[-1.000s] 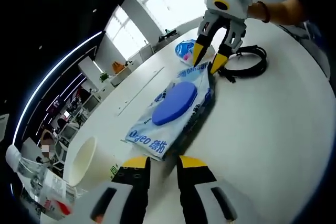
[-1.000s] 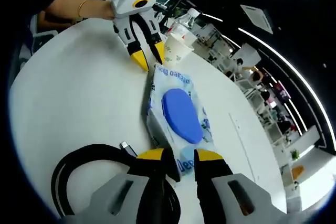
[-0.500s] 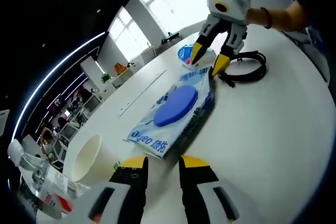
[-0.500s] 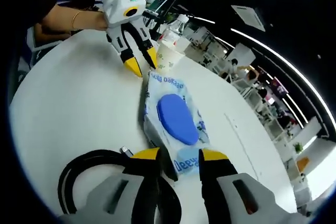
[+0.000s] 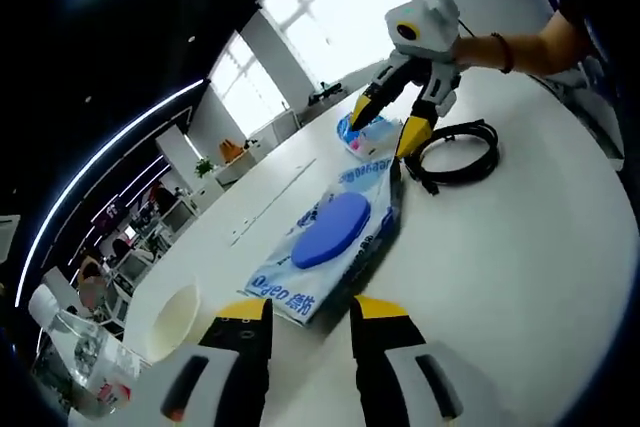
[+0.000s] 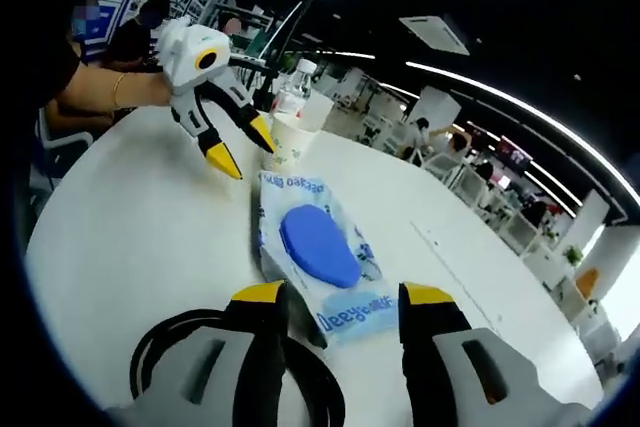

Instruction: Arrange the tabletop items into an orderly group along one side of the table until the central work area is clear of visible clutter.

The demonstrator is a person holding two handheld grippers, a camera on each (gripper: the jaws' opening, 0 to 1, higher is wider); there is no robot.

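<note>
Left gripper view, wet-wipe pack [image 5: 335,244] flat, blue lid, both tools [image 5: 309,313] [image 6: 342,295] apart, empty.

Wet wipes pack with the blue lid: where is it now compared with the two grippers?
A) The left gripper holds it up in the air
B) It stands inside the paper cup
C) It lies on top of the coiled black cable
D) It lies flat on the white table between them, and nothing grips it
D: the wet wipes pack lies flat on the white table, with the right gripper and the left gripper open at its opposite ends.
</note>
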